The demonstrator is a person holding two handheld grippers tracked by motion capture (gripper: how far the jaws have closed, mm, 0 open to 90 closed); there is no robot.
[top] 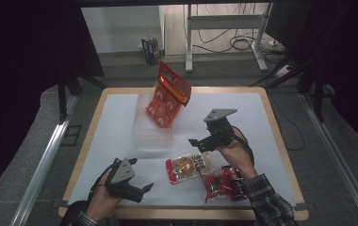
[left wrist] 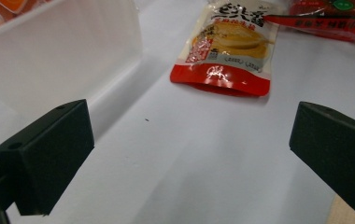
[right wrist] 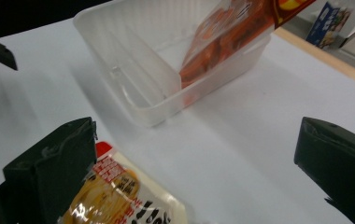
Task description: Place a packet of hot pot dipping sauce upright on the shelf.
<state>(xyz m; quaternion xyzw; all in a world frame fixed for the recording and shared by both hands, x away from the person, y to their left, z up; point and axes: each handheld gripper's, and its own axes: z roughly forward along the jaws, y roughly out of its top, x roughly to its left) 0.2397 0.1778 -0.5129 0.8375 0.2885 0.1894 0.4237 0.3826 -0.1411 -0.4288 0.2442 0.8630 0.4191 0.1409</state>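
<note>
Right gripper (top: 199, 147) hovers just right of the counter's (top: 262, 141) centre, jaws spread wide with nothing between them. Directly beneath it, at about six o'clock from the gripper, lies the yellow snack pouch (top: 185, 167), flat on the white surface with its red edge toward the near-left. In the right gripper view that same pouch (right wrist: 119, 196) sits against the left jaw's lower edge; whether jaw and pouch actually touch, I cannot tell.

Over at seven o'clock on the counter, the left gripper (top: 142, 190) rests low near the front edge, jaws wide apart and empty. It looks across bare counter at the pouch (left wrist: 229, 44), which lies well ahead of it.

Just beside the pouch, at four o'clock from it, lies a red packet (top: 222, 182), close under the person's right forearm.

At twelve o'clock from the pouch stands the clear plastic tub (top: 151, 134), open-topped. An orange packet (top: 167, 96) leans upright inside its far end, the top poking well above the rim. The right gripper view shows the tub (right wrist: 119, 60) with the orange packet (right wrist: 222, 37) tilted against its far wall.
</note>
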